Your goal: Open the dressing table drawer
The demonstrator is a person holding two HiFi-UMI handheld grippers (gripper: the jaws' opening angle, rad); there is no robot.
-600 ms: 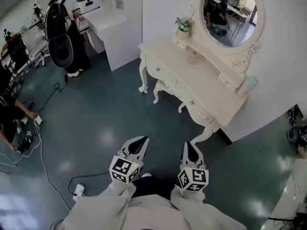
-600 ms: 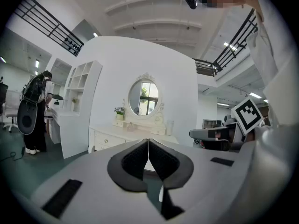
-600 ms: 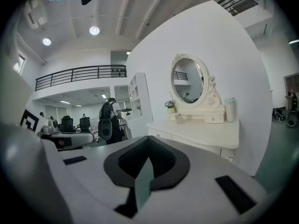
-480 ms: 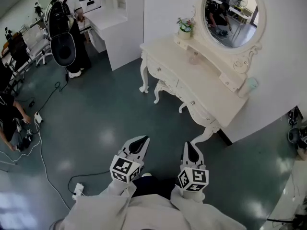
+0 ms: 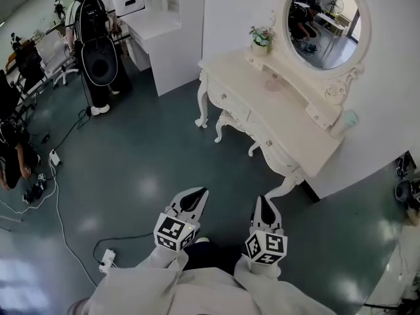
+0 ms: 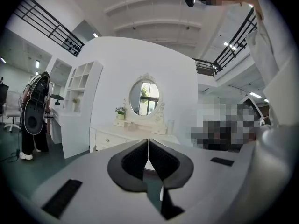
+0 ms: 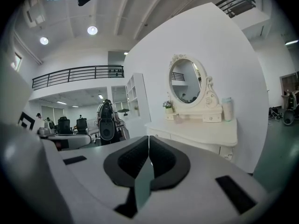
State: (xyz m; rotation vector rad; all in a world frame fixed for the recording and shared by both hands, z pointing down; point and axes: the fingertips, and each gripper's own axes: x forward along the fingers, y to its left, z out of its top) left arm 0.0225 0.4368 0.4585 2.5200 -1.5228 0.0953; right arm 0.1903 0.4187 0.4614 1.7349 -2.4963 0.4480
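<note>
The cream dressing table (image 5: 289, 126) stands against the white wall, well ahead of me and to the right, under an oval mirror (image 5: 327, 20). Its front drawers (image 5: 226, 100) with small knobs look closed. Low in the head view my left gripper (image 5: 198, 193) and right gripper (image 5: 263, 201) are side by side, pointing toward the table and far short of it. Both are shut and hold nothing. The left gripper (image 6: 148, 141) has the table (image 6: 122, 135) beyond its closed jaws. The right gripper (image 7: 149, 139) shows the table (image 7: 201, 130) to its right.
A person with a black backpack (image 5: 98, 41) stands at a white counter and shelf unit (image 5: 164, 28) at the back left. Another person (image 5: 10, 159) crouches at the left edge. Cables and a power strip (image 5: 105, 262) lie on the green floor. A flower pot (image 5: 261, 39) and a cup (image 5: 350, 118) stand on the table.
The head view has shifted a little, so the table and room sit slightly further right and lower in the picture. Both grippers keep their place and stay shut.
</note>
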